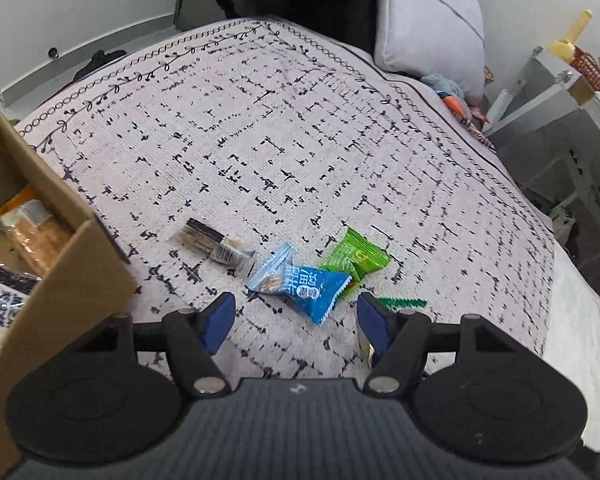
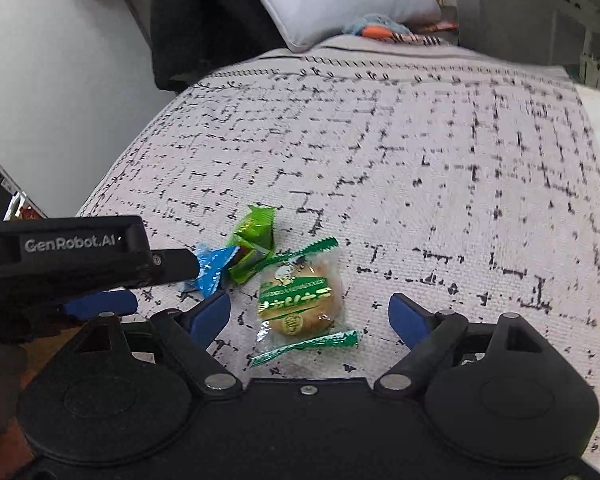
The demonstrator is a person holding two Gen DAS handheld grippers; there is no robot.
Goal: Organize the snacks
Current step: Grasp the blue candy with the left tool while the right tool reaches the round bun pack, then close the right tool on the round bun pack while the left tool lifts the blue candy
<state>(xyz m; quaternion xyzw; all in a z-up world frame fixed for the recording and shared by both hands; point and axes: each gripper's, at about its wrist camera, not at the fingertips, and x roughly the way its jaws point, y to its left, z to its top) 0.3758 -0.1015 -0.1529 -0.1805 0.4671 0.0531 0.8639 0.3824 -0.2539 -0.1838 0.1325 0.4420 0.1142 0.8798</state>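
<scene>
The patterned cloth (image 1: 300, 140) is mostly bare beyond the snacks, with wide free surface up to its stitched border; a grey pillow (image 1: 428, 20) stands at the far edge. A cardboard box (image 1: 64, 280) sits at the left edge, just beside the left gripper (image 1: 296, 312), and already holds several packets.

Four loose snacks lie on the cloth: one clear-wrapped dark bar (image 1: 214, 246), one blue packet (image 1: 300, 284), one green packet (image 1: 356, 256) touching it, and one round cake in a green-edged clear wrapper (image 2: 300, 304).

The left gripper's fingers are spread wide apart, empty, just before the blue packet. The right gripper (image 2: 310, 318) also stands wide apart and empty, with the cake between its fingers.

The side of the left gripper reads "GenRobot.AI". The packets carry Asian characters that I cannot read surely.
</scene>
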